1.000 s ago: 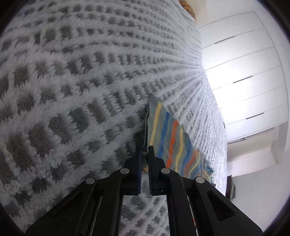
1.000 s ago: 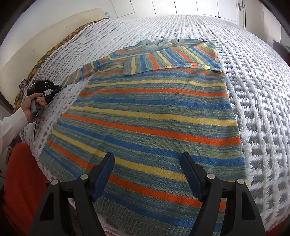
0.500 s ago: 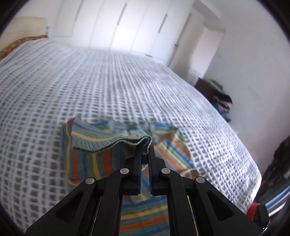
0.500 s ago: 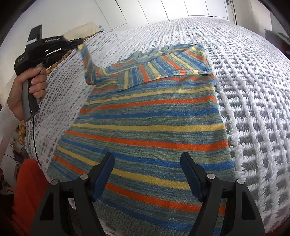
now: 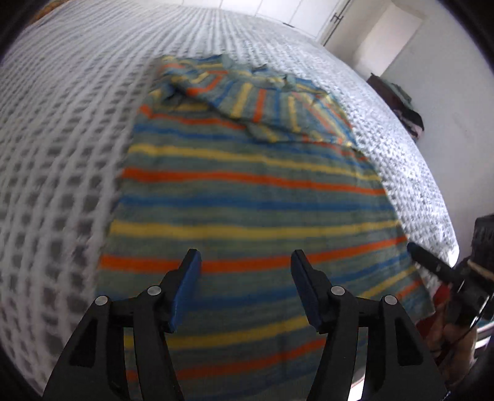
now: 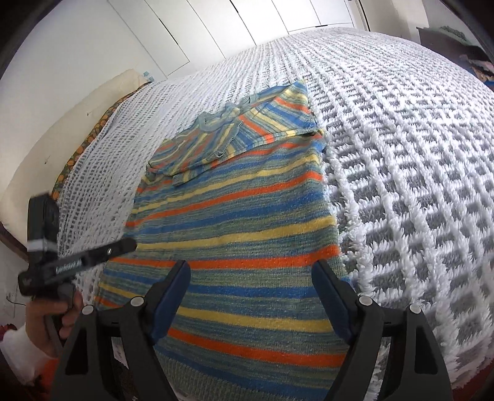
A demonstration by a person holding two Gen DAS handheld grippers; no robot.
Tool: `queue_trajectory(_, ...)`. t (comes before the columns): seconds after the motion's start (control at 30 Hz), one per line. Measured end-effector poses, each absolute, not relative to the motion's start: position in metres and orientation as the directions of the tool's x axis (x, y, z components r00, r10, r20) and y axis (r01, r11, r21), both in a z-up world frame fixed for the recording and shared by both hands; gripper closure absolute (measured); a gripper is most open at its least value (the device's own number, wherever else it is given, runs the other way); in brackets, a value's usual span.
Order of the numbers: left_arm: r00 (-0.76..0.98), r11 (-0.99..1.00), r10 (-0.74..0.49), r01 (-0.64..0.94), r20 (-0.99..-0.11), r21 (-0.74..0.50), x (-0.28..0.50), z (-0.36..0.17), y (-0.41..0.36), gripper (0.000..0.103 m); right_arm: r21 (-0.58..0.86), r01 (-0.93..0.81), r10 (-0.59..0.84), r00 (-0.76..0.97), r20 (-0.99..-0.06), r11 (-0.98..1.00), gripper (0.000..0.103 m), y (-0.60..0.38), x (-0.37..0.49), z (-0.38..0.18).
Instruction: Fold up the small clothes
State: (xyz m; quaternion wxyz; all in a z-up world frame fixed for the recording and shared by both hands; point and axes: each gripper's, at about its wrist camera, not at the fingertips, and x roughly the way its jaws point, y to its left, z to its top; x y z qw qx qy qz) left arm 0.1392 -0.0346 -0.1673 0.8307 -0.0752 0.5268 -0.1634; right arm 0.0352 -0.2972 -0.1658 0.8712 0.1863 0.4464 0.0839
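Striped knit in orange, blue, yellow and grey-green fills the middle of both views: a small sweater [image 5: 247, 197] lying flat on a white-and-grey waffle-textured bedspread [image 5: 61, 154], its hem toward the lower edge of each frame. Both sleeves are folded in across the chest and overlap near the neckline, in the upper centre of the left wrist view and just above centre in the right wrist view.

At the bottom of the left wrist view the left gripper [image 5: 245, 277], black with blue pads, has just been opening its jaws; they stand well apart with nothing between them, above the lower part of the sweater. In the right wrist view the same tool shows blurred at the lower left, gripped by a hand [image 6: 52, 320] with a white sleeve.

At the bottom of the right wrist view the right gripper [image 6: 251, 293] has also just spread its jaws a little further; they gape wide and hold nothing, with the hem area of the sweater behind them.

White cupboard doors [image 6: 216, 27] run along the top of the right wrist view, and a cream headboard [image 6: 61, 129] lies at the left.
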Motion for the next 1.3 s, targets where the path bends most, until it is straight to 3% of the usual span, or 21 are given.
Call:
queue_trajectory(0.3,0.467,0.943,-0.331,0.177,-0.82,-0.28,0.101,-0.161,0.004,0.039,0.343,0.002,0.279,0.579,-0.766,0.939,0.023,-0.276,0.027,-0.161)
queue_trajectory(0.47,0.546,0.953,-0.303,0.174,-0.781,-0.248,0.176,-0.14,0.022,0.037,0.327,-0.027,0.285,0.561,-0.777,0.945,0.023,-0.262,0.022,-0.159)
queue_trajectory(0.83,0.508,0.979,-0.185,0.173,-0.841,-0.111,0.325,-0.169,-0.001,0.038,0.331,-0.027,0.295,0.523,-0.799,0.943,0.023,-0.262,0.026,-0.17)
queue_trajectory(0.87,0.497,0.982,-0.167,0.156,-0.852,-0.102,0.333,-0.177,-0.003,0.04,0.335,-0.022,0.298,0.516,-0.803,0.942,0.023,-0.263,0.028,-0.172)
queue_trajectory(0.9,0.495,0.989,-0.128,0.125,-0.859,-0.076,0.338,-0.182,-0.003,0.048,0.339,-0.017,0.301,0.508,-0.807,0.94,0.023,-0.265,0.031,-0.175)
queue_trajectory(0.93,0.511,0.998,-0.05,0.053,-0.858,-0.027,0.34,-0.185,0.004,0.073,0.344,-0.014,0.304,0.502,-0.81,0.939,0.023,-0.266,0.033,-0.176)
queue_trajectory(0.97,0.523,0.997,-0.038,-0.039,-0.852,-0.069,0.337,-0.185,0.019,0.073,0.347,-0.012,0.306,0.5,-0.81,0.938,0.023,-0.267,0.035,-0.177)
queue_trajectory(1.03,0.535,0.951,-0.083,-0.21,-0.841,-0.228,0.32,-0.186,0.051,0.07,0.353,-0.014,0.311,0.504,-0.806,0.936,0.023,-0.267,0.04,-0.178)
queue_trajectory(1.2,0.524,0.969,-0.051,-0.18,-0.85,-0.17,0.28,-0.186,0.053,0.062,0.35,-0.036,0.322,0.489,-0.811,0.936,0.022,-0.263,0.043,-0.185)
queue_trajectory(1.27,0.529,0.962,-0.089,-0.174,-0.844,-0.211,0.264,-0.183,0.062,0.042,0.348,-0.046,0.325,0.488,-0.81,0.937,0.022,-0.261,0.043,-0.185)
queue_trajectory(1.3,0.53,0.955,-0.11,-0.177,-0.841,-0.237,0.256,-0.181,0.068,0.04,0.349,-0.049,0.327,0.491,-0.808,0.936,0.022,-0.261,0.043,-0.184)
